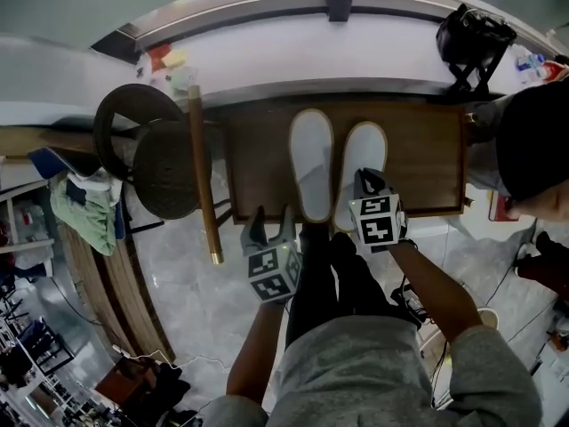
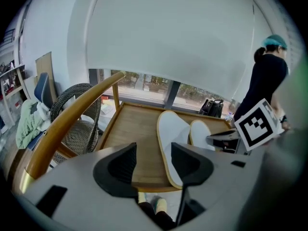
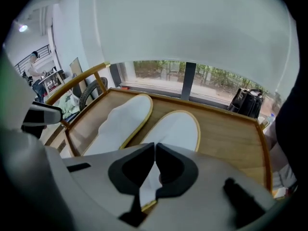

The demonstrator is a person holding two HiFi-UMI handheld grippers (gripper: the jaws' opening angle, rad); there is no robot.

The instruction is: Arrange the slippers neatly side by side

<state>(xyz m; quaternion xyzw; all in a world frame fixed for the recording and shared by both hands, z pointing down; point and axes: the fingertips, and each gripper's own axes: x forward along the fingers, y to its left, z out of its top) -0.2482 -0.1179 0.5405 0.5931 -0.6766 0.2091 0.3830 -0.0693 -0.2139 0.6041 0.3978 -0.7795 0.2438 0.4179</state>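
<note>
Right-of-pair slipper (image 1: 365,154): lying sole down on the low wooden table (image 1: 427,163), centre-right of the head view. Long axis running up-and-down the frame, toe toward the window. Heel end sitting under the right gripper (image 1: 368,181). In the right gripper view the jaws are pinching almost together on this slipper's thin heel rim, with white fabric showing in the slit between the pads. Reading that as a grip, not an empty close.

Left-of-pair slipper (image 1: 311,163): lying just beside it on the same heading, the two axes running parallel. Its toe is reaching a little higher in the frame than the held one's. Only a thin line of wood is showing between them.

Left gripper (image 1: 271,219): hovering off the table's near edge, lower left of the pair. Jaws standing apart, holding nothing; only the table edge and floor are showing through the gap. The left-of-pair slipper's heel is lying just up and right of it.

Judgement: the right hand is holding the piece that matters. The coming move is turning on that small toe offset along the long axis, so either a short slide up-frame to level the toes or a release where it lies.
</note>
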